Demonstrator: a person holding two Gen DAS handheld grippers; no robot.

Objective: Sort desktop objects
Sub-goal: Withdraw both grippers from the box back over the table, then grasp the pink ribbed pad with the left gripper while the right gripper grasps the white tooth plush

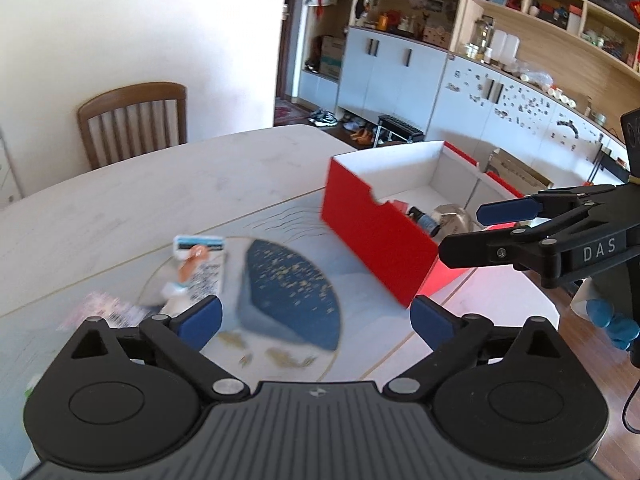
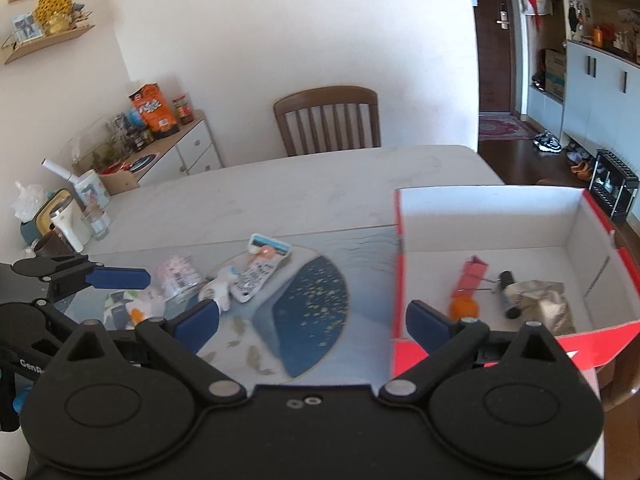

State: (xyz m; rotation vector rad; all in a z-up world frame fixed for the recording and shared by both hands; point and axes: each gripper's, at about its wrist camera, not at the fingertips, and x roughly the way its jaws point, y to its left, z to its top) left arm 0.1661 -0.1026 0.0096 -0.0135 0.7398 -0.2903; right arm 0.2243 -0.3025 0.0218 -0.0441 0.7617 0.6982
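Ahead of the right claw point(image 2: 312, 320), bare blue mat point(image 2: 312, 312) is seen between the open fingers. Passage to its right is blocked by the red box point(image 2: 396, 280) wall. To its left, packets point(image 2: 260, 268) and the left claw point(image 2: 116, 276) crowd the desk point(image 2: 304, 188).

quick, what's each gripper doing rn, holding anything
left gripper: open, holding nothing, above the placemat.
right gripper: open, holding nothing, near the red box.
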